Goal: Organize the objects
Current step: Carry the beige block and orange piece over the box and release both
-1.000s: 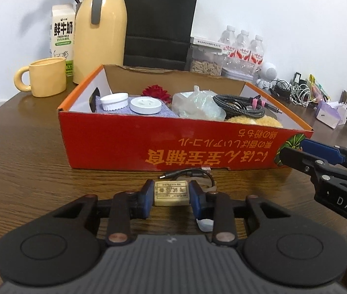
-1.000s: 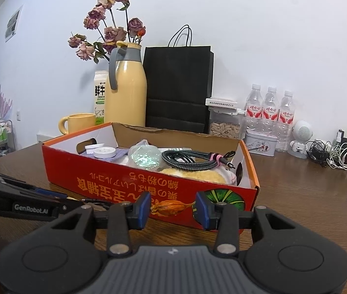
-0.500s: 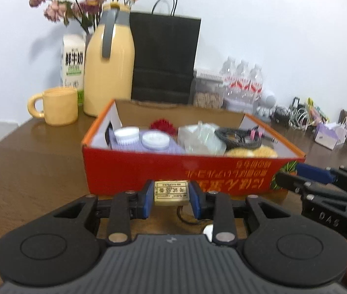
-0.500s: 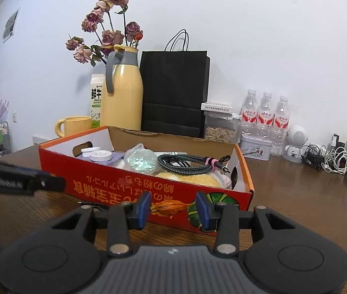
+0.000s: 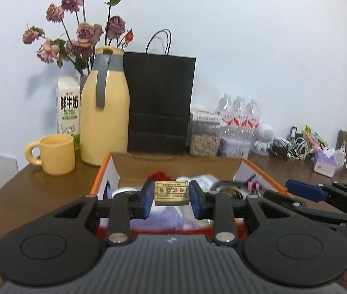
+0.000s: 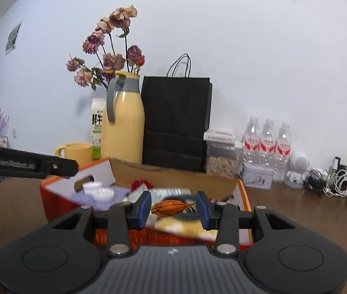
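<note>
My left gripper [image 5: 171, 193] is shut on a small tan labelled block [image 5: 171, 193], held level between the blue pads. It hangs over the front rim of the red and orange cardboard box [image 5: 104, 171]. My right gripper [image 6: 173, 208] is shut on a dried orange-brown pod [image 6: 171, 208], also above the box [image 6: 58, 196]. Inside the box lie white lids [image 6: 102, 193], a purple cloth, a red flower [image 5: 158, 175] and a black cable, partly hidden by the grippers. The right gripper's blue-tipped fingers [image 5: 303, 191] show at the right of the left wrist view.
Behind the box stand a yellow jug [image 5: 104, 120], a yellow mug [image 5: 55, 153], a milk carton [image 5: 68, 107], a black paper bag [image 5: 160, 103], a food jar, water bottles [image 5: 239, 117] and tangled cables [image 5: 293, 147]. Dried roses rise above the jug. Brown tabletop lies left and right.
Both grippers have risen from in front of the box's red front wall to above its rim, each still holding its object. The view now tilts more toward the wall.
</note>
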{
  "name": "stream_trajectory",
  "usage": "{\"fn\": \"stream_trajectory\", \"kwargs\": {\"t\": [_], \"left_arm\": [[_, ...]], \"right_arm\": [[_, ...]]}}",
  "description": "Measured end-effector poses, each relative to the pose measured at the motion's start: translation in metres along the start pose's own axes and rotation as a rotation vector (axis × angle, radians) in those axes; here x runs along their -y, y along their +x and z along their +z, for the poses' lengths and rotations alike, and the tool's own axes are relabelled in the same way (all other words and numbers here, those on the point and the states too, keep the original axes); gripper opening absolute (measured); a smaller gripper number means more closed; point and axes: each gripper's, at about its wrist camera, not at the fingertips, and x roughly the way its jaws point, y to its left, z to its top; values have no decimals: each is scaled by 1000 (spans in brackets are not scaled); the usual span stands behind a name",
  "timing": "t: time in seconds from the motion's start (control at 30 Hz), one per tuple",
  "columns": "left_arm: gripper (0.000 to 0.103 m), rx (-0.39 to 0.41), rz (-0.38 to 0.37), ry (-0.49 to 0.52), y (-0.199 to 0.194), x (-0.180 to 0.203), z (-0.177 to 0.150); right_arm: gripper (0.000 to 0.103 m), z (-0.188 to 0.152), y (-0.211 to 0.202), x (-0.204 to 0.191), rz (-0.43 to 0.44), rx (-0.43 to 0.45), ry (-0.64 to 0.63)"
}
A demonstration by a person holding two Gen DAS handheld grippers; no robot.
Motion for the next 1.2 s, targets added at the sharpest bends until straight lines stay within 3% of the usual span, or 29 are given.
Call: {"fn": "stream_trajectory", "kwargs": {"t": [0.37, 0.47, 0.57, 0.93, 0.97, 1.0, 1.03, 1.07, 1.1, 1.13, 1.2], "left_arm": [[31, 47, 49, -51, 57, 0, 31], [31, 33, 85, -88, 76, -6, 23], [31, -3, 76, -72, 86, -10, 14], [33, -13, 69, -46, 86, -9, 4], [36, -6, 76, -45, 85, -9, 4], [47, 1, 80, -43, 83, -9, 3], [63, 9, 81, -43, 82, -9, 3], [75, 19, 83, -46, 80, -10, 3], [97, 30, 90, -50, 79, -11, 2], [103, 49, 101, -53, 77, -12, 2], [103, 68, 107, -55, 73, -13, 2]], "right_arm": [[39, 30, 63, 3, -54, 16, 60], [39, 23, 74, 10, -75, 14, 88], [39, 14, 82, 17, -67, -22, 104], [39, 6, 82, 17, -63, -55, 105], [40, 5, 82, 17, -69, -61, 103], [47, 4, 82, 16, -77, -68, 101], [63, 3, 83, 16, -82, -73, 100], [73, 3, 82, 16, -86, -70, 101], [90, 2, 80, 15, -96, -61, 101], [99, 2, 79, 15, -108, -50, 99], [103, 3, 77, 15, -124, -35, 104]]}}
